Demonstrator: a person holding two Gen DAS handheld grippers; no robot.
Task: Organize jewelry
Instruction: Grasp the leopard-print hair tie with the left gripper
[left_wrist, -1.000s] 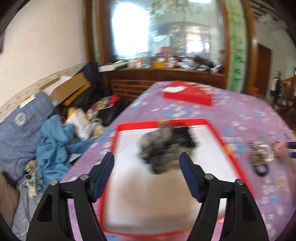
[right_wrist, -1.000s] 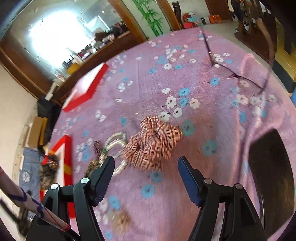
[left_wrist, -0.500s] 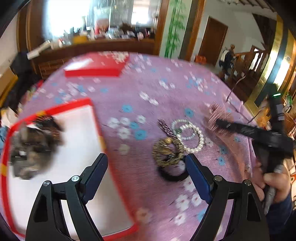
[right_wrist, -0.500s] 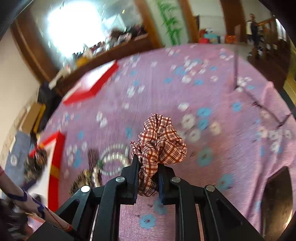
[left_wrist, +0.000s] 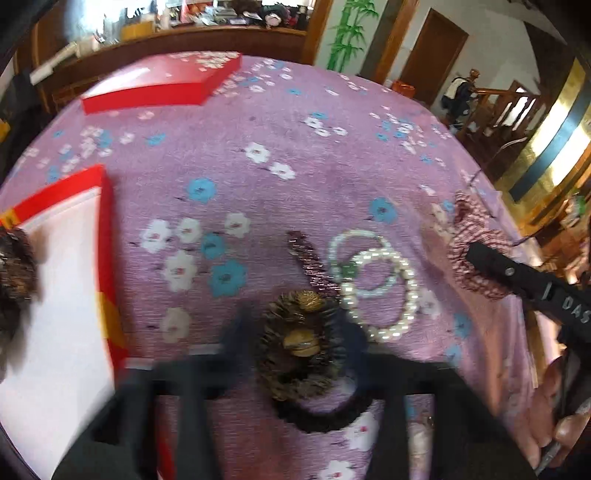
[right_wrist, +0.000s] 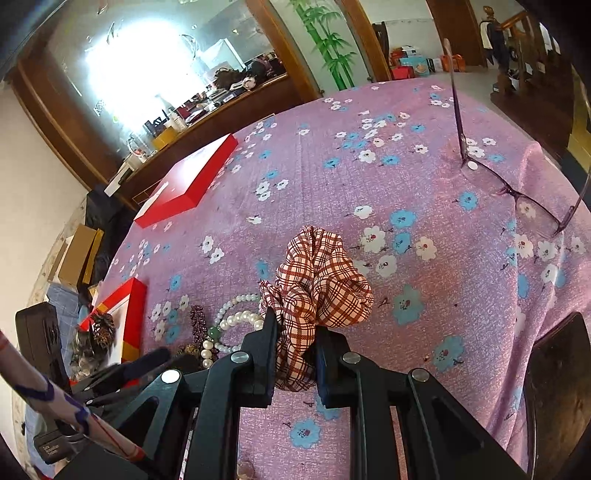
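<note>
My left gripper (left_wrist: 299, 338) is blurred low over a brown and gold hair ornament (left_wrist: 301, 321). Its jaws are closing and the pads meet the ornament's sides. A black hair tie (left_wrist: 325, 421) lies under the ornament. Just right of it lie white pearl bracelets (left_wrist: 384, 291) and a purple beaded piece (left_wrist: 310, 262). My right gripper (right_wrist: 295, 332) is shut on a red plaid scrunchie (right_wrist: 321, 284), which bulges above the fingers. A red tray with a white floor (left_wrist: 103, 236) lies at the left, with a brown fuzzy piece (left_wrist: 14, 269) in it.
A red box lid (right_wrist: 184, 184) lies at the far side of the purple flowered tablecloth (right_wrist: 369, 177). Purple-framed glasses (right_wrist: 517, 192) rest at the far right. A dark chair back (right_wrist: 554, 387) stands at the table's right edge. A hand (left_wrist: 554, 424) holds the right gripper's handle.
My left gripper swung right from over the tray to the jewelry pile, dropped lower, and its jaws closed in on the brown and gold ornament. My right gripper shut on the scrunchie and stayed put.
</note>
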